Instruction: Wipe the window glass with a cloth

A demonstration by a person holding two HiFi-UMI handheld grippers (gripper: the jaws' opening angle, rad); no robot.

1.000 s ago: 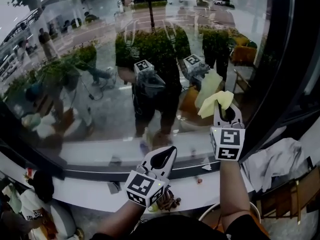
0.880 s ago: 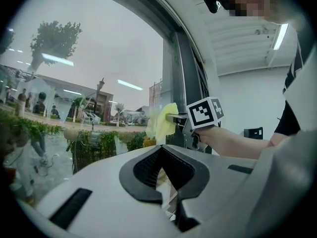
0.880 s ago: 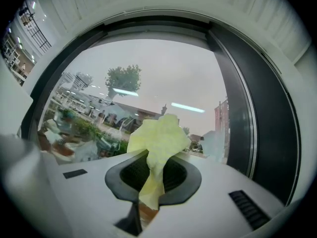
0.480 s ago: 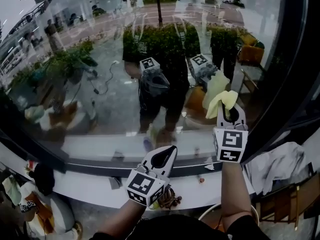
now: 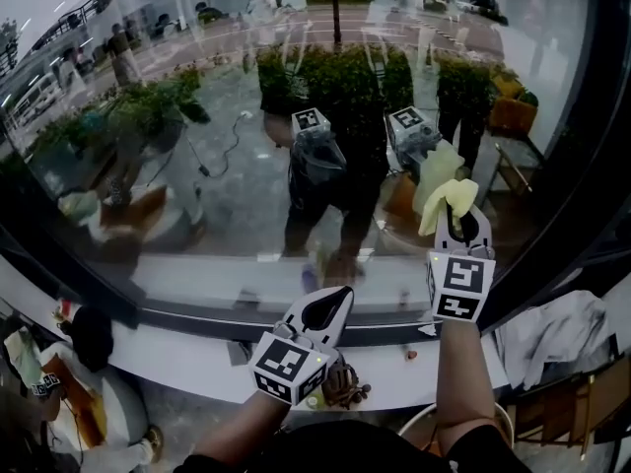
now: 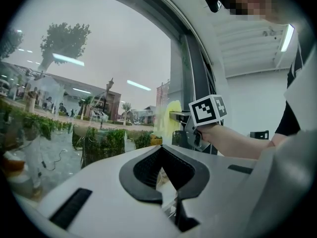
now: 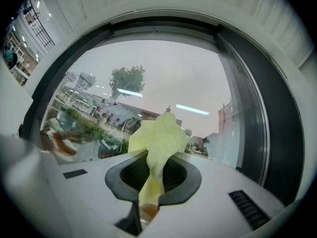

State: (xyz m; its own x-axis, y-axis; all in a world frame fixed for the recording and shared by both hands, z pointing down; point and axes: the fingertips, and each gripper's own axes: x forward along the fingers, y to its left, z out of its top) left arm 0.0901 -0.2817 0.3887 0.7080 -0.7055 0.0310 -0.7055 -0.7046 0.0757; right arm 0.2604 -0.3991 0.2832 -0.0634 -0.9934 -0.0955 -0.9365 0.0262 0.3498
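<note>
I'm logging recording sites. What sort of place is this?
Probably a street-level office or shop interior: large window glass above a white sill, hedges and a paved street outside, a ceiling strip light indoors. The right gripper holds a yellow cloth.

pale yellow cloth [image 5: 449, 202], seemingly plain

Glazed window bay, interior, daylit.
Curved window glass [image 5: 197, 166] ahead of right gripper [image 5: 460, 220] fingers [image 7: 89, 197]; dark frame [image 5: 582, 195] right of them; white sill [image 5: 187, 365] below them; white wall [image 6: 247, 103] further right; lit strip light [image 6: 287, 31] on ceiling above.
</note>
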